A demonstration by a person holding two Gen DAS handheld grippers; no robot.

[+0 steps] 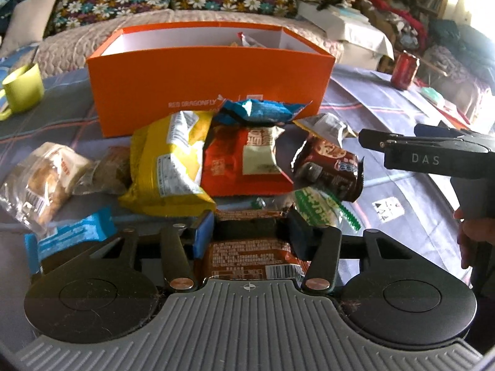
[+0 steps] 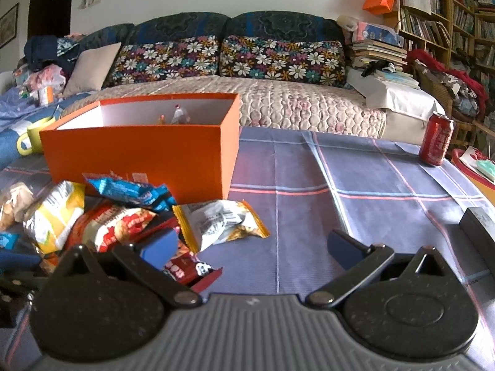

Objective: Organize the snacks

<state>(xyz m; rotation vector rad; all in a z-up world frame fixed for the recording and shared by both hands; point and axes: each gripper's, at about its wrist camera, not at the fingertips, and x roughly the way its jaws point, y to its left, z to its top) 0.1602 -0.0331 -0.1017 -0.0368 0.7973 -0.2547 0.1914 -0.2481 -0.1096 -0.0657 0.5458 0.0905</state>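
An open orange box (image 1: pixel 210 92) (image 2: pixel 139 154) stands on the plaid cloth with a couple of snacks inside. In front of it lies a heap of snacks: a yellow packet (image 1: pixel 167 167), a red packet (image 1: pixel 244 167), a blue packet (image 1: pixel 260 111), a dark brown packet (image 1: pixel 331 170) and a green-and-white packet (image 1: pixel 318 207). My left gripper (image 1: pixel 250 228) is shut on a brown snack packet (image 1: pixel 250 250) at the heap's near edge. My right gripper (image 2: pixel 252 241) (image 1: pixel 374 140) stands open over bare cloth to the right of the heap, nothing between its fingers. An orange-edged white packet (image 2: pixel 222 222) lies just ahead of it.
A clear bag of pastry (image 1: pixel 40 179) and a light-blue packet (image 1: pixel 71 238) lie at the left. A green mug (image 1: pixel 23 89) stands left of the box, a red can (image 2: pixel 436 143) at the far right, a dark box (image 2: pixel 479 228) at the right edge. A sofa runs behind.
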